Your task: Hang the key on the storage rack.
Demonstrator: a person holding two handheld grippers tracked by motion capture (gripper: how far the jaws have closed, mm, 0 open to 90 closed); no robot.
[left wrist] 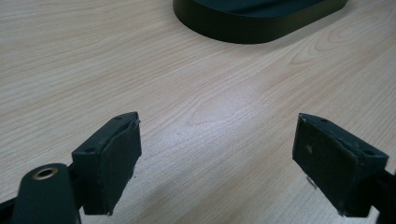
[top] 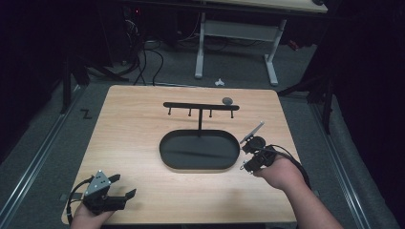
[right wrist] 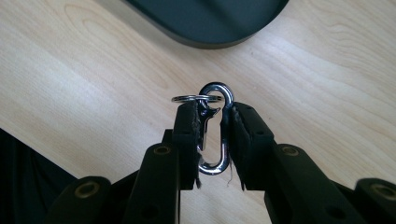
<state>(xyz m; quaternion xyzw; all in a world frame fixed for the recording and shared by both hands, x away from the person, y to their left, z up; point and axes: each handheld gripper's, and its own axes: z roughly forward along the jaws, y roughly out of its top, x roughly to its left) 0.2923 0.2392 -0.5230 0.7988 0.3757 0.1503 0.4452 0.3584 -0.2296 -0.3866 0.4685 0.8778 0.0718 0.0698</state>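
Observation:
A silver carabiner (right wrist: 213,168) with a thin key ring (right wrist: 189,98) on its top loop stands upright between the pads of my right gripper (right wrist: 210,112), which is shut on it. In the high view, my right gripper (top: 247,161) hovers just right of the black oval base (top: 165,151) of a hook rack (top: 200,106). My left gripper (top: 123,187) rests near the table's front left corner. It stands open (left wrist: 217,158) with only bare wood between its pads.
The rack's crossbar carries several small hooks over the oval base (left wrist: 252,25) (right wrist: 210,23). A small grey round object (top: 228,100) lies on the table by the bar's right end. A white-legged desk and cables stand on the floor beyond the table.

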